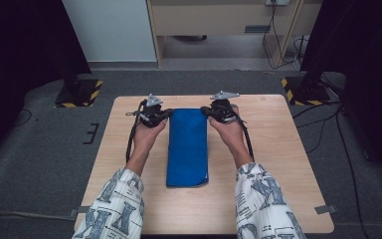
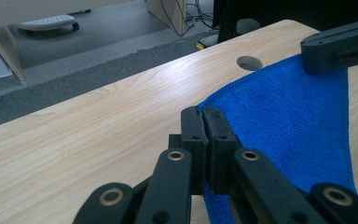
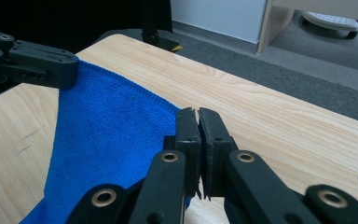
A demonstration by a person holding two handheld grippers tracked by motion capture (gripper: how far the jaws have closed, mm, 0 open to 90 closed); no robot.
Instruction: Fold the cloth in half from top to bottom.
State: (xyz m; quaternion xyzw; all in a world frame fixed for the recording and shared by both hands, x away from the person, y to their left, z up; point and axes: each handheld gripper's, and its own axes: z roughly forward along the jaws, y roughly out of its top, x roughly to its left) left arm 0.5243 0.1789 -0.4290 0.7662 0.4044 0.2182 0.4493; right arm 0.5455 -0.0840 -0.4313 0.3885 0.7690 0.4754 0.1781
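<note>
My left gripper (image 2: pixel 204 122): jaws clamped on the blue towel's (image 1: pixel 187 147) far left corner. My right gripper (image 3: pixel 199 122): jaws clamped on its far right corner. Towel: folded lengthwise, mid wooden table (image 1: pixel 278 149).

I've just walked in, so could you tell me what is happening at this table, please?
A person is working on a folded blue towel that lies lengthwise on a wooden table, with a hand-held gripper in each hand. The left gripper has its jaws shut on the towel's far left corner, and the right gripper has its jaws shut on the far right corner. The far edge looks slightly lifted between them; the rest lies flat.
</note>
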